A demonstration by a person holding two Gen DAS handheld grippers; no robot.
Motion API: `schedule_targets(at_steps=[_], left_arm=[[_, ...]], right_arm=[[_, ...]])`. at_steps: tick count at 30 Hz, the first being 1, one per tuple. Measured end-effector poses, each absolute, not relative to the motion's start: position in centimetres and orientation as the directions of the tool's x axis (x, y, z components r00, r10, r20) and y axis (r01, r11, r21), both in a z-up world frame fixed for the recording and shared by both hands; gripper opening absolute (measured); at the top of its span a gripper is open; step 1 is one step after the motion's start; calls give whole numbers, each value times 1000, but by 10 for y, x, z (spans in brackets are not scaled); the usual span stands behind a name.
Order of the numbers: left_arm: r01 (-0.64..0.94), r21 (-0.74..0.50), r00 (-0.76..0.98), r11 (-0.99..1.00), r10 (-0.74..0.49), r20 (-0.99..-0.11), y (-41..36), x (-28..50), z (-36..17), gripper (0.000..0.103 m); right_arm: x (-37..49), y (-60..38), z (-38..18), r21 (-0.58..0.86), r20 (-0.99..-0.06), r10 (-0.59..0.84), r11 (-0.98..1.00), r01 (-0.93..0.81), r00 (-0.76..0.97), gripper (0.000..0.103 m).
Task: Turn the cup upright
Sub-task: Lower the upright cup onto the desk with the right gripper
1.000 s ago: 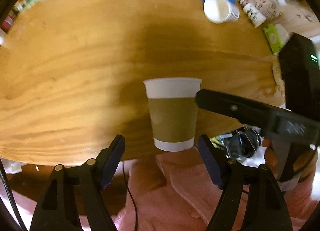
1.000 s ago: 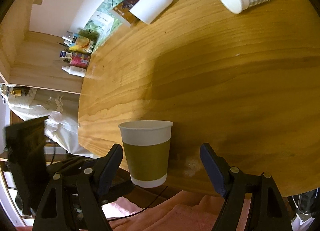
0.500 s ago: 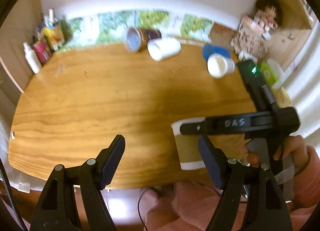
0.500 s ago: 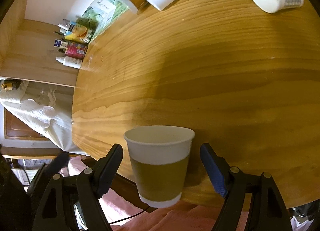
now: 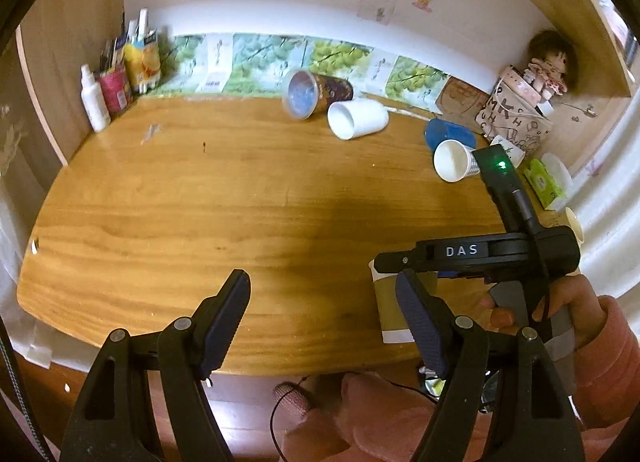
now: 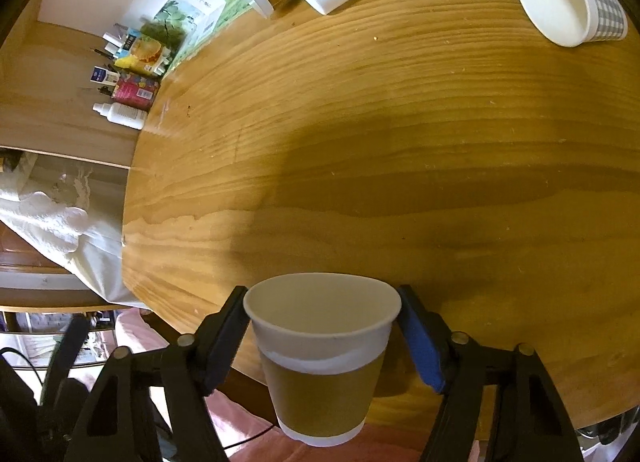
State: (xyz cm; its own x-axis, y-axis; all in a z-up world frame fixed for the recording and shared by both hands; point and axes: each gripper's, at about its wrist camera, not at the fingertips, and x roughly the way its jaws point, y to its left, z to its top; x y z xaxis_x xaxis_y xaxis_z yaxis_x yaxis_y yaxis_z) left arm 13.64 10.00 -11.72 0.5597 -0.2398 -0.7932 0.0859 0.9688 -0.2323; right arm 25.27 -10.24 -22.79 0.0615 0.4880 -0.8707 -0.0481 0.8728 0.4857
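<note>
A white paper cup with a brown sleeve point(image 6: 322, 366) stands upright, mouth up, at the near edge of the wooden table point(image 6: 400, 141). My right gripper point(image 6: 322, 326) is shut on it, one finger on each side just under the rim. In the left wrist view the same cup point(image 5: 390, 310) shows at the right, partly hidden behind the right gripper's black body point(image 5: 480, 258) and my own right finger. My left gripper point(image 5: 324, 310) is open and empty above the table's near edge, left of the cup.
Several cups lie on their sides at the back: a white cup point(image 5: 356, 119), a brown can-like cup point(image 5: 312, 91) and a checked cup point(image 5: 456, 159). Bottles and cartons point(image 5: 120, 77) stand at the back left corner. Boxes and a doll point(image 5: 536, 97) crowd the back right.
My right gripper's fingers have closed onto the cup from an open stance. My left gripper has pulled back and to the left, away from the cup, and stays open.
</note>
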Motion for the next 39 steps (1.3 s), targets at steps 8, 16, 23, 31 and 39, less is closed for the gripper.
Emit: schedule_targets(at_steps=[8, 16, 23, 31, 39], left_arm=[[92, -240, 562, 966, -249, -789, 101, 136, -116, 78], [117, -247, 555, 962, -270, -787, 97, 136, -115, 78], [100, -243, 567, 965, -256, -783, 103, 135, -113, 78], [78, -242, 577, 967, -241, -780, 110, 133, -113, 78], [73, -243, 582, 967, -239, -777, 114, 131, -113, 78]], right_arm=[[247, -103, -217, 472, -867, 478, 878, -75, 140, 70], [239, -114, -185, 388, -820, 399, 915, -115, 410, 70], [217, -111, -170, 182, -668, 249, 968, -170, 701, 70], [189, -97, -182, -11, -468, 180, 978, -209, 865, 70], [184, -89, -196, -65, -458, 154, 976, -206, 875, 70]])
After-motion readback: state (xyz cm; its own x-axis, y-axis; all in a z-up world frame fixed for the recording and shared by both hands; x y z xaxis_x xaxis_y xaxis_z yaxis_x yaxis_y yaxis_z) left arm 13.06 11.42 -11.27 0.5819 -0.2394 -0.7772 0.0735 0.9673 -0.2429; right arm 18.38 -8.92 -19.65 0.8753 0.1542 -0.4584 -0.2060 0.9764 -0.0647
